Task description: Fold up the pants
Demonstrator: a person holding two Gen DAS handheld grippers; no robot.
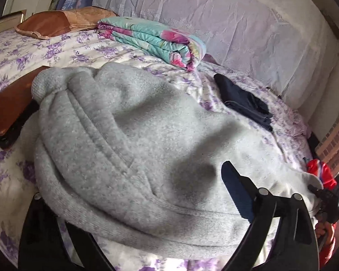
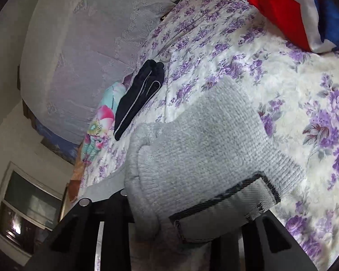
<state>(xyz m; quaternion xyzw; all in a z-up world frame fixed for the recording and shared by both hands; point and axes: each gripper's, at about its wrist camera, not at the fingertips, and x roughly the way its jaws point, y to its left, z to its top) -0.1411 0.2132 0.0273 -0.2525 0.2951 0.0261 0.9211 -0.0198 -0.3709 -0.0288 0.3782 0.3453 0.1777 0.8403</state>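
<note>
- Grey pants (image 1: 128,135) lie bunched on the purple-flowered bedspread (image 1: 56,49), between both grippers.
- Left gripper (image 1: 135,194) stands wide apart, fleece draped over it, pads not pressing.
- Right gripper (image 2: 196,205) is clamped on a pants fold.
- Sewn patch (image 2: 223,205) shows no readable writing.
- Dark folded garment (image 2: 140,94) lies well apart.

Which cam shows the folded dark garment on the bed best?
Right wrist. The dark garment lies unobstructed on the floral bedspread, its pale piping and folded shape clear. The left wrist view shows the same garment smaller and farther off, beyond the grey pants, with little detail.
</note>
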